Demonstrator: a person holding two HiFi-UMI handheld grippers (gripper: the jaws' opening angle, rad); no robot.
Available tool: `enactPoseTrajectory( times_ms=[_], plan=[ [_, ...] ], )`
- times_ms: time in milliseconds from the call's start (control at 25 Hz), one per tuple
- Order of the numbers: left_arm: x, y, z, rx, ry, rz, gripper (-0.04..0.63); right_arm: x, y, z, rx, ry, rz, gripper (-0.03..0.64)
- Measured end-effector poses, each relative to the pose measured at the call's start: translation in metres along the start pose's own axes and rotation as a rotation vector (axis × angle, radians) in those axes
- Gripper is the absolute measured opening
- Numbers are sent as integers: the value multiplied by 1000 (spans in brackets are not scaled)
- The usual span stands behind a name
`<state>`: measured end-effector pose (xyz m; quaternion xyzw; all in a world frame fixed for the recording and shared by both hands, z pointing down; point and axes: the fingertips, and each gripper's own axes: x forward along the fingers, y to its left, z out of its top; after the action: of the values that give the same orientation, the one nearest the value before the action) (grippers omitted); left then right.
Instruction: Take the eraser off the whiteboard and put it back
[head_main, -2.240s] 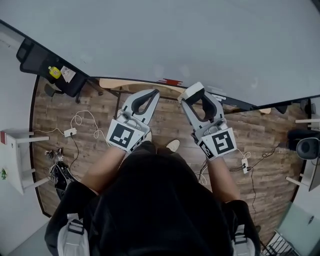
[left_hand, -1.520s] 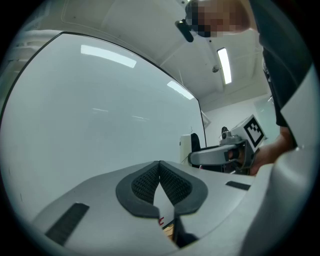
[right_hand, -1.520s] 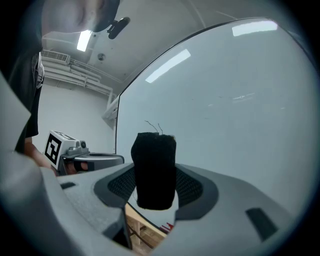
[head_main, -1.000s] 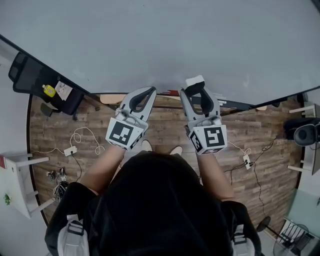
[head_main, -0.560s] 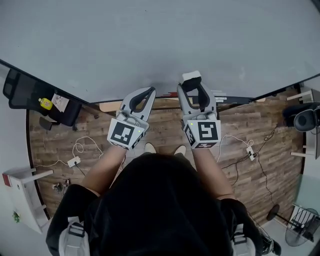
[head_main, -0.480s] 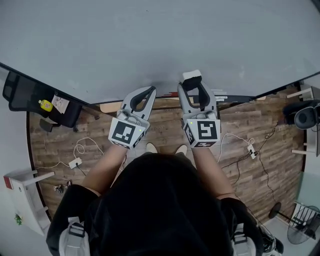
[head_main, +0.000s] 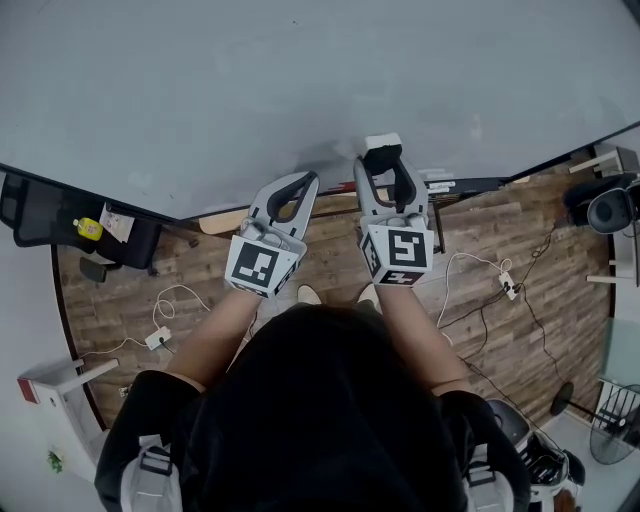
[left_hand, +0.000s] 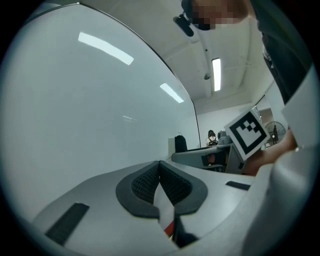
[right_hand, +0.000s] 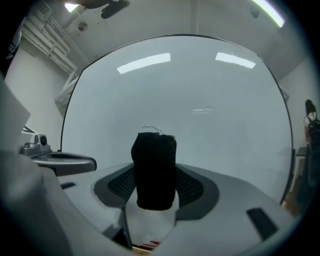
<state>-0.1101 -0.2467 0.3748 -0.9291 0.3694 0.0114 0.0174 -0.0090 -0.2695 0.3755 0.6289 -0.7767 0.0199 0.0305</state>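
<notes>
Our left gripper (head_main: 302, 183) has its jaws pressed together with nothing between them, close to the whiteboard (head_main: 300, 80). Just to its right, our right gripper (head_main: 384, 172) clamps the eraser (right_hand: 155, 170) upright, close in front of the board.

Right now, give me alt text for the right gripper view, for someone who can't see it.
The right gripper is shut on the eraser, whose black felt stands up between the jaws, in front of the whiteboard. The blank board fills the view and shows two light reflections.
</notes>
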Motion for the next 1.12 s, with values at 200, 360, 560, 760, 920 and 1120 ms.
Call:
enactPoseTrajectory(
  times_ms=[200, 360, 560, 760, 920, 1120],
  plan=[
    [8, -5, -5, -3, 5, -14, -5, 4, -2, -7, 24, 11, -11, 224],
    [9, -7, -8, -5, 14, -19, -5, 6, -3, -12, 28, 22, -18, 224],
    [6, -9, -5, -7, 13, -25, -5, 5, -3, -11, 42, 13, -42, 224],
    [5, -10, -8, -3, 19, -32, -5, 6, -3, -11, 56, -7, -56, 224],
    [6, -4, -10, -4, 21, -33, -5, 10, 0, -12, 51, -18, -48, 230],
    [6, -9, -8, -6, 19, -32, -5, 0, 0, -11, 41, -30, -14, 256]
  ],
)
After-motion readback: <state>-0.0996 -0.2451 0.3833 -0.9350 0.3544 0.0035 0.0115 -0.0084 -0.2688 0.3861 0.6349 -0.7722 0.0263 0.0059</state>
